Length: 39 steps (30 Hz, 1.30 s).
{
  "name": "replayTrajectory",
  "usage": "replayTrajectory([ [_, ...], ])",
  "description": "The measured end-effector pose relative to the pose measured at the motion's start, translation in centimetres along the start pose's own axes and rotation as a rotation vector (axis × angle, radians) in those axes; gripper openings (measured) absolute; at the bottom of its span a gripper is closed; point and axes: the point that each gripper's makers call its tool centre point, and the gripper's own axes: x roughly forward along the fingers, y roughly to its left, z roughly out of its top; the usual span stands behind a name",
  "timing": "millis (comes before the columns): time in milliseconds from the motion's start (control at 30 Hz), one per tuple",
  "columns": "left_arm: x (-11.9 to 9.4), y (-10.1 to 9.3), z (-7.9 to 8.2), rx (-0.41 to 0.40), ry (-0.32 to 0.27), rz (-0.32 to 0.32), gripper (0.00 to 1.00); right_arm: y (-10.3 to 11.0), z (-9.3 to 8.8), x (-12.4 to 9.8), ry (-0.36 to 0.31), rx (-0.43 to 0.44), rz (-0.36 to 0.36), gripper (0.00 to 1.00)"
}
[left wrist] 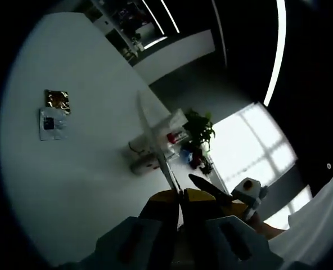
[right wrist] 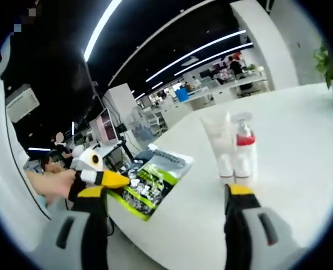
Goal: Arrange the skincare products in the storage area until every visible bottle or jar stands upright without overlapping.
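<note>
A white tube (right wrist: pixel 216 135) and a pump bottle with a red collar (right wrist: pixel 243 143) stand upright side by side on the white table (right wrist: pixel 301 129), just beyond my open right gripper (right wrist: pixel 166 194). My left gripper (left wrist: pixel 180 196) is shut on a flat green-and-silver packet (right wrist: pixel 155 175), seen edge-on as a thin strip (left wrist: pixel 155 140) in the left gripper view. That gripper (right wrist: pixel 107 177) comes into the right gripper view at the packet's left edge. Farther off stand the red-collared bottle (left wrist: pixel 172 136) and a white item lying on its side (left wrist: pixel 144 166).
Two foil sachets (left wrist: pixel 58 100) (left wrist: pixel 53 124) lie flat on the table. A potted plant (left wrist: pixel 200 129) and a blue item (left wrist: pixel 186 154) sit near the table edge. A person's hand (right wrist: pixel 48 185) holds the left gripper. Office desks stand behind.
</note>
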Motion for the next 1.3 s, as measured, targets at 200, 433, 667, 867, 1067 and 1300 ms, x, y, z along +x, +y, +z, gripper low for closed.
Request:
replayTrajectory([
  [200, 1.1, 2.4, 0.3, -0.029, 0.009, 0.033, 0.00, -1.6, -0.3, -0.5, 0.027, -0.027, -0.057, 0.93],
  [433, 2.4, 4.2, 0.0, 0.001, 0.063, 0.068, 0.00, -2.8, -1.0, -0.9, 0.049, -0.026, -0.097, 0.98],
  [667, 3.5, 6.0, -0.2, -0.014, 0.072, 0.101, 0.00, -3.8, -1.4, -1.3, 0.054, -0.013, -0.132, 0.99],
  [867, 4.1, 8.0, -0.9, 0.007, 0.107, 0.151, 0.00, -4.5, -2.1, -1.7, 0.062, 0.007, -0.158, 0.99],
  [1067, 4.2, 10.2, -1.6, 0.029, 0.138, 0.232, 0.00, -4.8, -2.6, -1.6, 0.065, 0.026, -0.172, 0.99],
  [1300, 4.0, 11.9, -2.1, 0.050, 0.147, 0.320, 0.00, -5.0, -2.9, -1.5, 0.068, 0.037, -0.176, 0.99],
])
